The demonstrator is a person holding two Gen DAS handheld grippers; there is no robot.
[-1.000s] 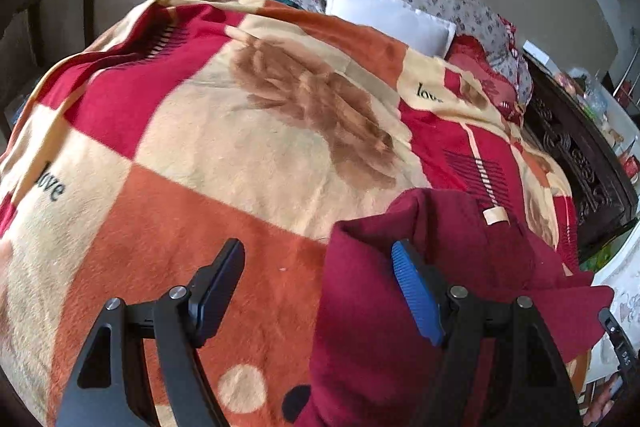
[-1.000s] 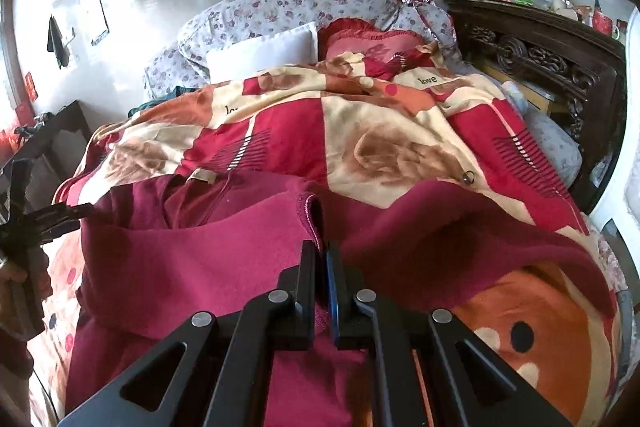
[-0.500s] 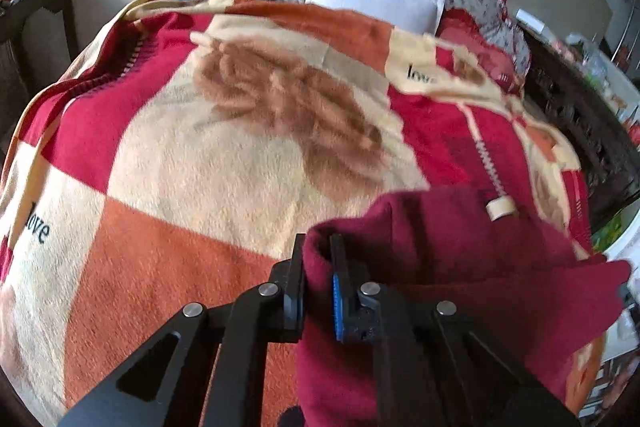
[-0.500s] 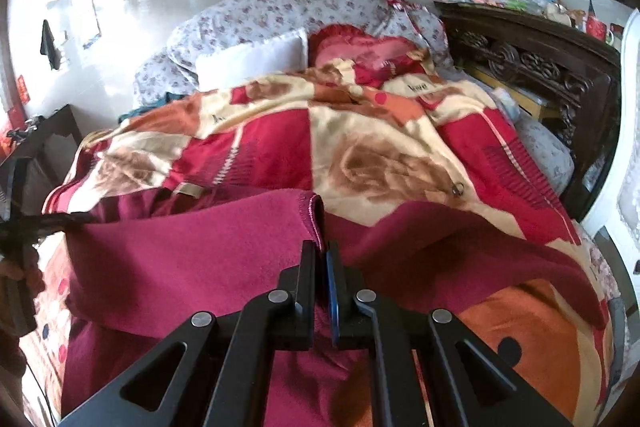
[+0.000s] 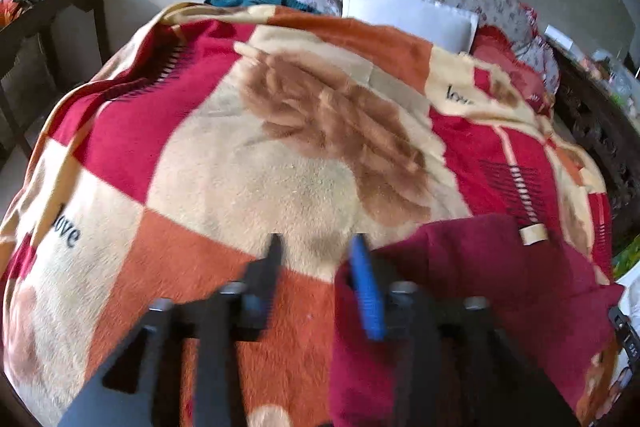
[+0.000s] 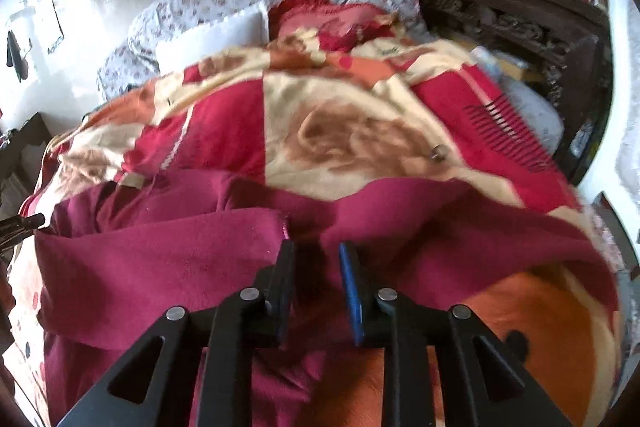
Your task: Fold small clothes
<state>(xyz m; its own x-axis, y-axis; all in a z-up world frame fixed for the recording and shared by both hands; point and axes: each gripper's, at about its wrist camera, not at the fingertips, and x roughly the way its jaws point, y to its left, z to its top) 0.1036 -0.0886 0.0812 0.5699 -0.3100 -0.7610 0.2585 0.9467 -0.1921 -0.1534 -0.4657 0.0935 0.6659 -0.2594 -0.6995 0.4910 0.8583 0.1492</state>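
A maroon garment (image 6: 168, 259) lies on a patterned red, orange and cream blanket (image 5: 256, 179) on a bed. Its near part is folded over itself, with a cream neck label (image 5: 534, 234) showing at the far edge. My left gripper (image 5: 318, 259) is open and empty at the garment's left edge (image 5: 480, 287); its blue pad sits against the cloth. My right gripper (image 6: 316, 259) is open and empty just above the folded edge, beside a pink-stitched hem corner (image 6: 285, 227).
White and floral pillows (image 5: 404, 11) lie at the head of the bed. A dark carved wooden cabinet (image 6: 520, 27) stands along the right side. A dark chair or table (image 5: 44, 23) stands at the left. A small metal object (image 6: 438, 151) lies on the blanket.
Both grippers were shut on the garment half a second ago; both have opened and let it go. The lifted fold has dropped onto the garment.
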